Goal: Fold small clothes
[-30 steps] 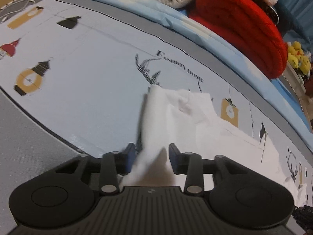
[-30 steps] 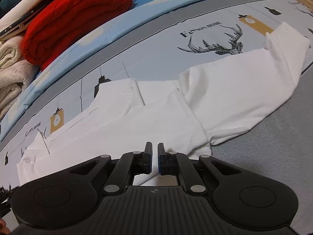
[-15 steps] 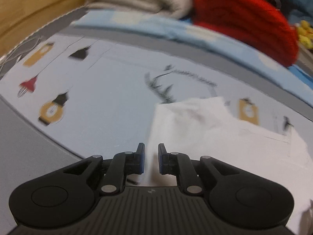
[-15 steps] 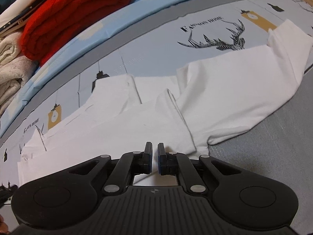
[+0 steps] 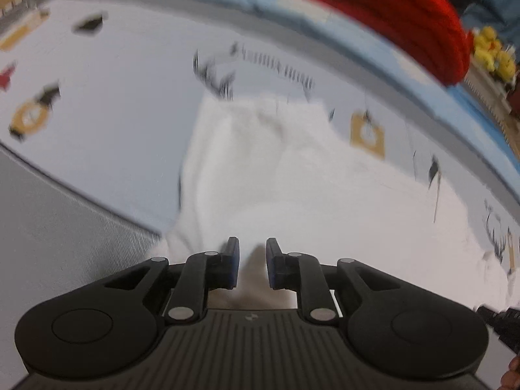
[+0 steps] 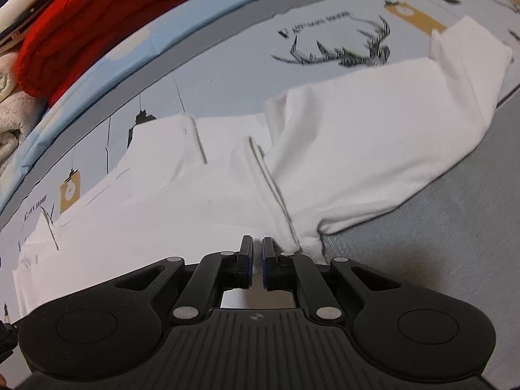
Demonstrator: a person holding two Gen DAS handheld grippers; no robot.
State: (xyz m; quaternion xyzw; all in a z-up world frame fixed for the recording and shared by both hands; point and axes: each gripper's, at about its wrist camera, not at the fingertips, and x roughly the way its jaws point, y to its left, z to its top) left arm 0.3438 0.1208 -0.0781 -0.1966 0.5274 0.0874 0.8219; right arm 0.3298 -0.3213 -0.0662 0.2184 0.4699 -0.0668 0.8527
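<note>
Right wrist view: nearly clenched right hand-held gripper (image 6: 256,261) is hovering empty over white garment (image 6: 341,136), lying ahead lengthwise rightward.

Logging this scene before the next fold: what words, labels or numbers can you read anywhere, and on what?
"...ON HOME" on the printed bedsheet, at the left edge of the right wrist view; its first letters are unclear.
Dark lettering above the deer print on the same sheet: blurred, starts with "F", not readable.
Lettering on the sheet in the left wrist view: motion-blurred, unreadable.
White garment: no text visible.
</note>
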